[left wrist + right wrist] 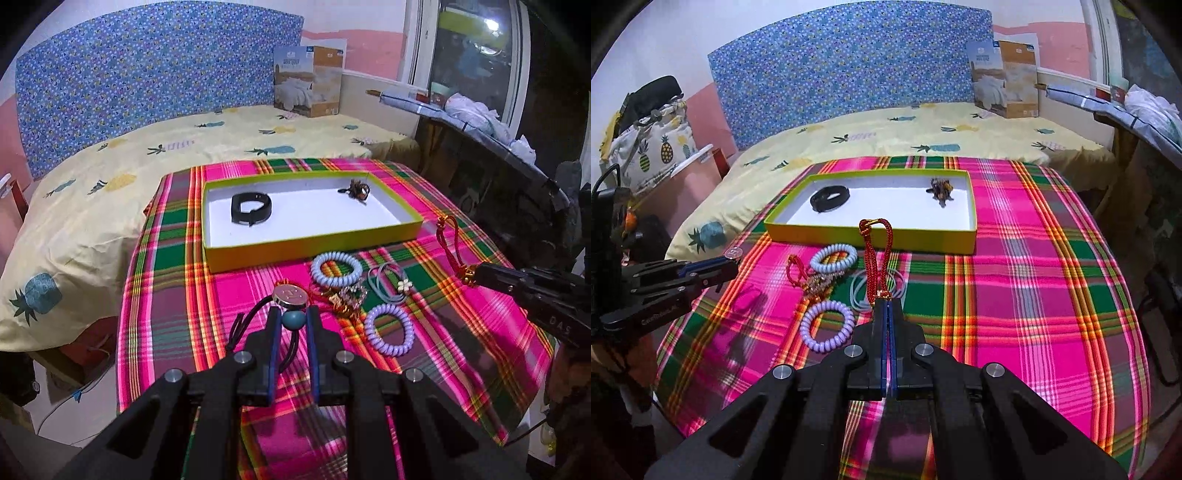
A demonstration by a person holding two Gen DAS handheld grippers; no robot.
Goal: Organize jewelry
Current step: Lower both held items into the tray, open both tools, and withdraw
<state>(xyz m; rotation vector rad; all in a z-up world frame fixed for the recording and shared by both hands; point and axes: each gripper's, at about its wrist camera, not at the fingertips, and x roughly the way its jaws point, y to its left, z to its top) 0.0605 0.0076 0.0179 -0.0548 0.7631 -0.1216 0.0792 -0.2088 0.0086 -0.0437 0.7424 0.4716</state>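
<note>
Left gripper (pixel 291 325) clamps a teal bead on a black cord with a silver disc (pixel 290 295). Right gripper (pixel 888 308) pinches the red braided cord (pixel 877 254), lifted. Hair ties (pixel 827 326) lie on the plaid cloth (pixel 1034 295) near the green tray (pixel 871 238).

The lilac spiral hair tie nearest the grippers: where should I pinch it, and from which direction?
Grip the lilac spiral hair tie across its coil on the near-right arc, coming straight down from above. It lies flat on the plaid cloth as an open ring, so one finger can drop into the hole. That arc faces away from the gold charm pile touching its far edge.
</note>
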